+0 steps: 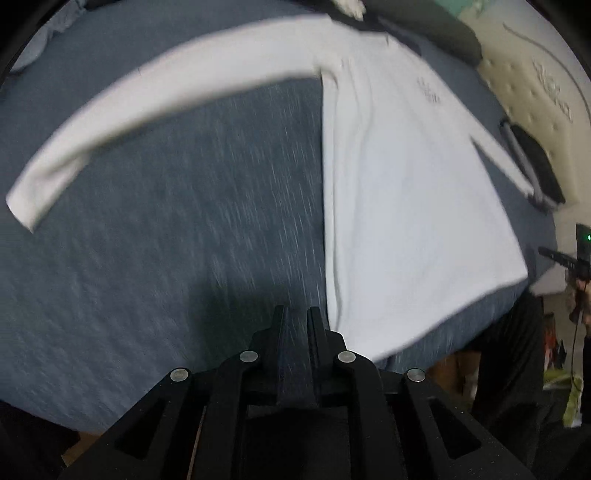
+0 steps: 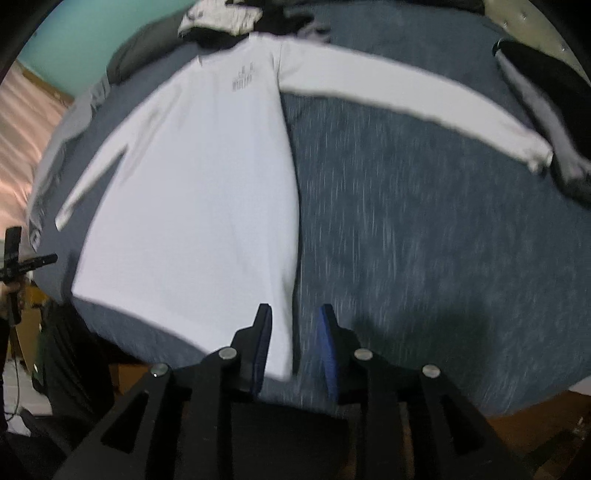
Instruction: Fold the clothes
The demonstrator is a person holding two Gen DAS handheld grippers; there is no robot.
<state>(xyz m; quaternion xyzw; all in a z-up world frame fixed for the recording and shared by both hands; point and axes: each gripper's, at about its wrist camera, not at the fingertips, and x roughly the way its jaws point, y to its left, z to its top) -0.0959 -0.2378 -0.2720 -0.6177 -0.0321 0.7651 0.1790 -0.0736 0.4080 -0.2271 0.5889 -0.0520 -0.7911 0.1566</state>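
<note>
A white long-sleeved shirt point(image 1: 406, 203) point(image 2: 192, 184) lies flat, front up, on a blue-grey bed cover point(image 1: 166, 258) point(image 2: 424, 240), with a small grey print on its chest. One sleeve point(image 1: 166, 96) stretches out to the left, the other sleeve point(image 2: 406, 92) to the right. My left gripper point(image 1: 296, 314) hovers over the cover just left of the hem's corner, jaws a narrow gap apart with nothing in them. My right gripper point(image 2: 294, 310) hangs above the opposite hem corner, jaws apart, pads clear of the cloth.
A dark garment with a grey stripe point(image 1: 532, 162) point(image 2: 546, 110) lies by the right cuff. More clothes point(image 2: 221, 18) are piled beyond the collar. A cream quilted mattress point(image 1: 535, 74) stands at the far right. The bed's near edge drops to the floor under the grippers.
</note>
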